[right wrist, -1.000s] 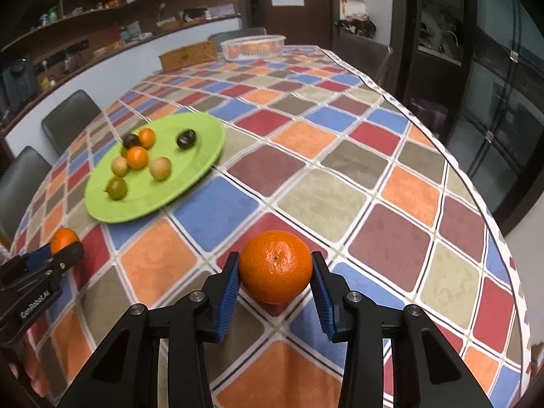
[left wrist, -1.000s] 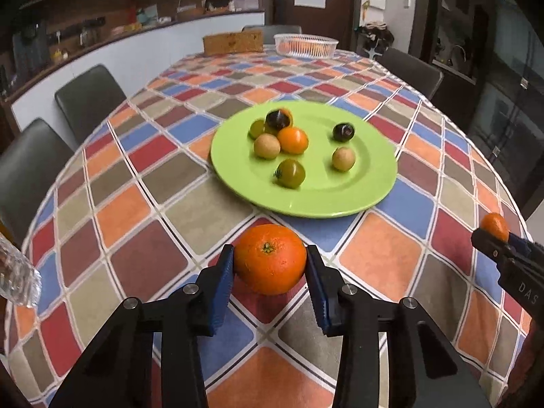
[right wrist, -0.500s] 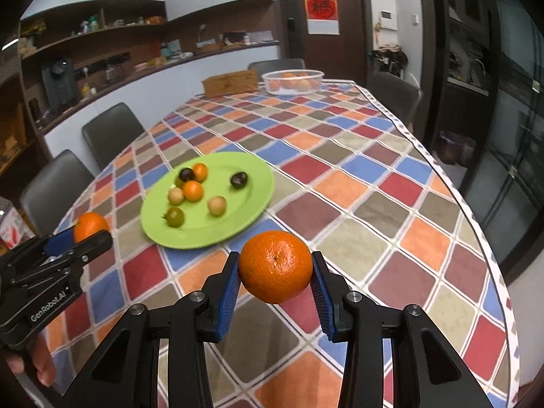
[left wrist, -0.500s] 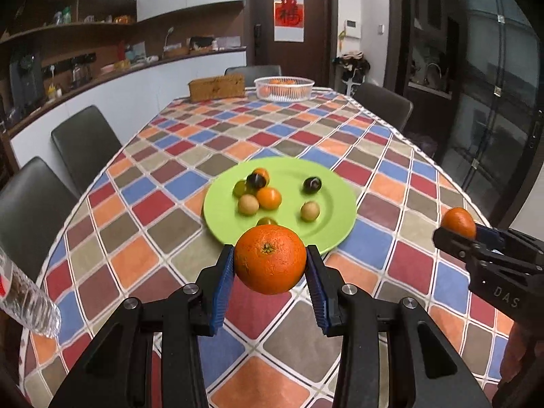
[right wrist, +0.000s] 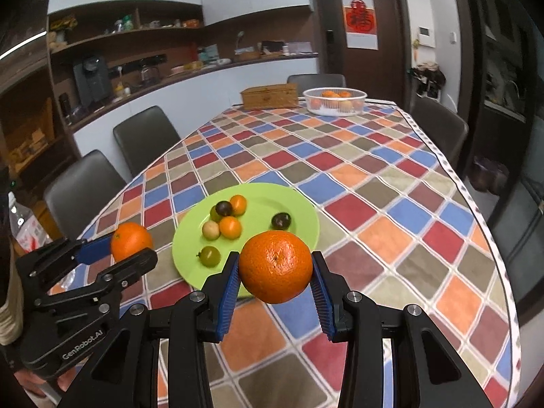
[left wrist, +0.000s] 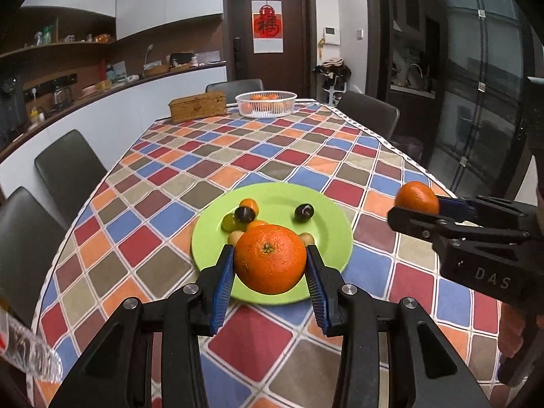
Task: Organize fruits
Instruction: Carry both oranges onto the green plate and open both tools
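We have an orange in each hand: the left gripper (left wrist: 270, 273) is closed on a large orange (left wrist: 270, 259), pinched at its widest part between the blue fingers (left wrist: 222, 287), and the right gripper (right wrist: 274, 277) grips a second orange (right wrist: 275, 267) the same way. Both fruits hang in the air above the near end of the counter (right wrist: 391, 183), close to the green plate (right wrist: 299, 210), where small fruits (right wrist: 230, 227) lie loose. At the far end stands a white basket (right wrist: 335, 102) that seems to hold more oranges, so we judge it the likely destination, well apart from us. Our chief worry is the grip itself: round, smooth-skinned fruit held only at two narrow contact lines could roll out if we tilt or jolt a wrist on the long carry. A dropped orange might land on the plate and scatter the small fruits, or roll off the counter's edge. The two grippers also sit near each other, so crossing paths could knock one fruit free. Squeezing harder risks bruising the skin.
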`<move>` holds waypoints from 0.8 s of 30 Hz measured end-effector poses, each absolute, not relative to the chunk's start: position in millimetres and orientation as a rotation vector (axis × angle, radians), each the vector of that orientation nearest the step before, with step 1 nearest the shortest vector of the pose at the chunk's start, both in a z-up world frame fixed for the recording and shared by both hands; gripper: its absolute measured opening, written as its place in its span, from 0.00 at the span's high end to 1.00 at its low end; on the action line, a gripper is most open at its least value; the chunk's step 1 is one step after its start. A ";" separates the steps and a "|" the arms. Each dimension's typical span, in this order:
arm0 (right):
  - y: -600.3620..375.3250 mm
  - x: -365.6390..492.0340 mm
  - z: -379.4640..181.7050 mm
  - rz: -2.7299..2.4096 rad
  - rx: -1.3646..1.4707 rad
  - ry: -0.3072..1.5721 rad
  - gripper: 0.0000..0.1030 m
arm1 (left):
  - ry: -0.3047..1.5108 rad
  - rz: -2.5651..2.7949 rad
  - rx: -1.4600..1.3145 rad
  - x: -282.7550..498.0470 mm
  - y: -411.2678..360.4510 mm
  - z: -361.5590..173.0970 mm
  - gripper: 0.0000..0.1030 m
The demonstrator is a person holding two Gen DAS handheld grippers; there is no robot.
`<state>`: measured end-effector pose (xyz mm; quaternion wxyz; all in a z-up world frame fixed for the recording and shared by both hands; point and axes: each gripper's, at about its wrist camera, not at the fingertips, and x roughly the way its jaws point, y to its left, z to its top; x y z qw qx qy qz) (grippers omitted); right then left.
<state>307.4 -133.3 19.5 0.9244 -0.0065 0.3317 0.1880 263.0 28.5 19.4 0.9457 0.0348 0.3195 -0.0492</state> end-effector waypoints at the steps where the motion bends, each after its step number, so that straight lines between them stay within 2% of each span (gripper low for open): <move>1: -130.2 311.6 19.1 0.400 -0.022 0.676 0.60 | 0.649 -0.108 0.073 267.7 29.6 18.4 0.61; 11: -108.2 357.8 1.3 0.479 -0.077 0.704 0.60 | 0.678 -0.183 0.065 309.6 36.1 1.5 0.61; 24: -90.2 409.2 -30.1 0.486 -0.133 0.792 0.60 | 0.811 -0.222 -0.053 362.7 52.8 -37.6 0.61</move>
